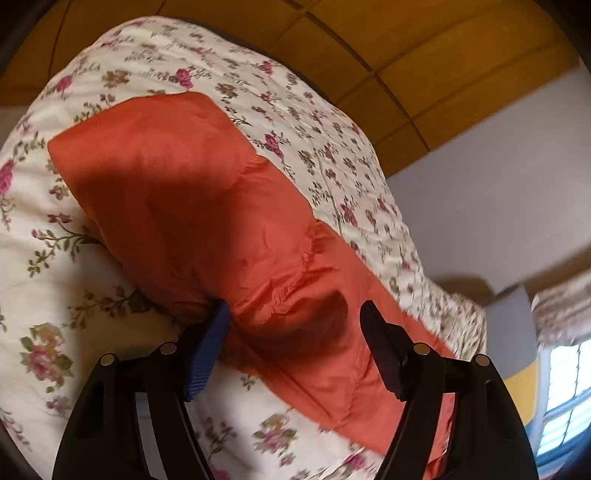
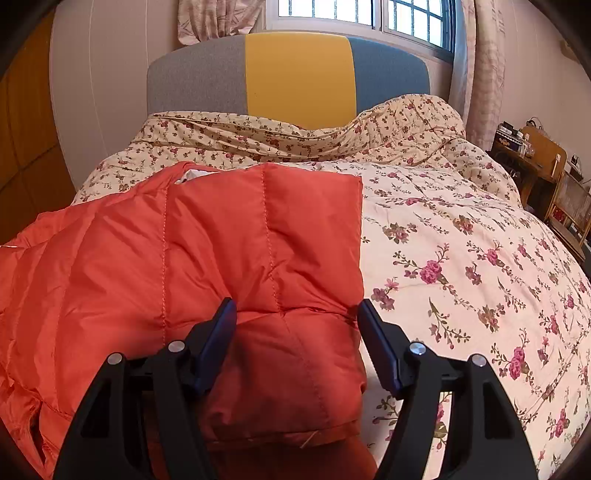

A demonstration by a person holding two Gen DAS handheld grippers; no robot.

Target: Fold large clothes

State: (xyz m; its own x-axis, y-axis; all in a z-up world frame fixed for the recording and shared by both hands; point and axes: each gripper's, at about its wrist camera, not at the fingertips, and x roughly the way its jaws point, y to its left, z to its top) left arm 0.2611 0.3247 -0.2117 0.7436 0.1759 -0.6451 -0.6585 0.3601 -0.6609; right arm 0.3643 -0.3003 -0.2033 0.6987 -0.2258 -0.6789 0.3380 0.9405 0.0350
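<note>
An orange quilted puffer jacket [image 2: 221, 240] lies on a floral bedspread [image 2: 461, 258], one side folded over with a straight edge on the right. My right gripper [image 2: 297, 314] is at the jacket's near end. A puffy fold fills the gap between its blue pads [image 2: 218, 343], creased across at the tips and bulging towards the camera. In the left wrist view the jacket [image 1: 184, 192] runs away from me as a long strip. My left gripper [image 1: 295, 314] stands wide over a bunched part of it. Its left pad [image 1: 205, 350] touches the cloth; the right finger rests over the fabric.
A grey, yellow and blue headboard [image 2: 295, 74] stands at the bed's far end under a barred window [image 2: 362, 14] with curtains. Wooden furniture [image 2: 543, 166] with small items lines the right wall. A yellow-brown wardrobe [image 1: 369, 48] stands beyond the bed in the left wrist view.
</note>
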